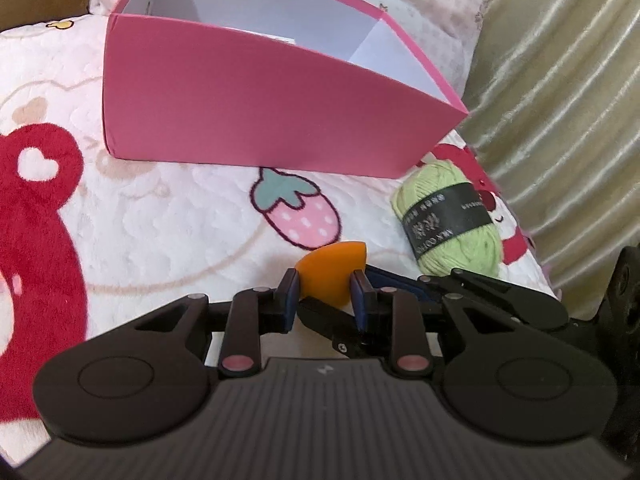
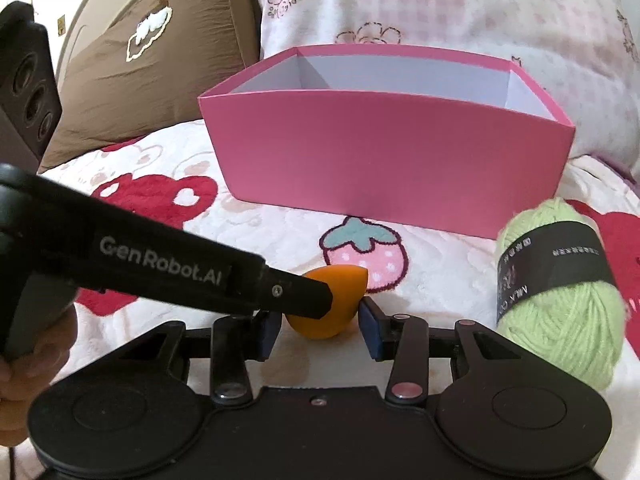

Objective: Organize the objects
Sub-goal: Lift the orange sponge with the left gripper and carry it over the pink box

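Observation:
An orange makeup sponge (image 1: pixel 330 274) sits on the blanket between my left gripper's (image 1: pixel 325 288) blue pads, which close on it. In the right wrist view the same sponge (image 2: pixel 320 312) lies between my right gripper's (image 2: pixel 320 322) open pads, with the left gripper's black finger (image 2: pixel 296 294) across its left side. A green yarn ball (image 1: pixel 450 222) with a black band lies to the right, also in the right wrist view (image 2: pixel 560 300). An open pink box (image 1: pixel 256 108) stands behind, white inside, and shows in the right wrist view (image 2: pixel 384 152).
The surface is a soft white blanket (image 1: pixel 168 232) with red bear and strawberry prints. A brown pillow (image 2: pixel 152 68) lies back left of the box. A pale green satin cloth (image 1: pixel 560 120) rises at the right.

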Action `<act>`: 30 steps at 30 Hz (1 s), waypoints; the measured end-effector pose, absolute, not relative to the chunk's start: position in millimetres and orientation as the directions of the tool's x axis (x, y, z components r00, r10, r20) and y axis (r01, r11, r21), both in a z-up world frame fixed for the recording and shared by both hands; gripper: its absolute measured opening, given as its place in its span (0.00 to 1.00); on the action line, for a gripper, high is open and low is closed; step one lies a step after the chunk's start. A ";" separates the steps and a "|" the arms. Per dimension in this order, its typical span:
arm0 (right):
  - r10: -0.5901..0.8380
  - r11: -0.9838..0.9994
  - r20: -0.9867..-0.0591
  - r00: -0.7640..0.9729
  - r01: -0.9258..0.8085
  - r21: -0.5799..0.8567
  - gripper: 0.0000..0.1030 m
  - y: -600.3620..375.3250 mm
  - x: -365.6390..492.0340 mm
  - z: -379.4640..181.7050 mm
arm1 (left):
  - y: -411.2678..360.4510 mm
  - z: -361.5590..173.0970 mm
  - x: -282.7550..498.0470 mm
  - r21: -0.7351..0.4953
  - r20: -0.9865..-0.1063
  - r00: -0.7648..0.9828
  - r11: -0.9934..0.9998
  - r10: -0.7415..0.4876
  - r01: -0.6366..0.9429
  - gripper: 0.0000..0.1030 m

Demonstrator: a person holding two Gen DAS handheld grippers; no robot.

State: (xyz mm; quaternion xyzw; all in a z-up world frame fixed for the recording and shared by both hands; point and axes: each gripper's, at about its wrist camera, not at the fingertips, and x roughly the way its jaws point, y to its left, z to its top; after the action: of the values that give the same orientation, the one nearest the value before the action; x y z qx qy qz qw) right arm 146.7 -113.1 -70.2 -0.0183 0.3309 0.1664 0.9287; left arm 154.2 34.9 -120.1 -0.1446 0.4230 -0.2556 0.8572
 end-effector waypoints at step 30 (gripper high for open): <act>0.400 0.881 -0.697 0.595 -0.460 0.112 0.53 -137.7 109.3 -27.2 | 45.4 -86.8 114.4 -0.440 -0.761 0.478 0.890 -0.439 0.116 0.28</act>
State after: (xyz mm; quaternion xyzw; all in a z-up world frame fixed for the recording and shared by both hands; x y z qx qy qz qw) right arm 109.3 -137.7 -27.2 -0.0395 0.3801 0.2407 0.8922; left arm 114.4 45.4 -86.8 -0.1665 0.4839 -0.1645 0.8432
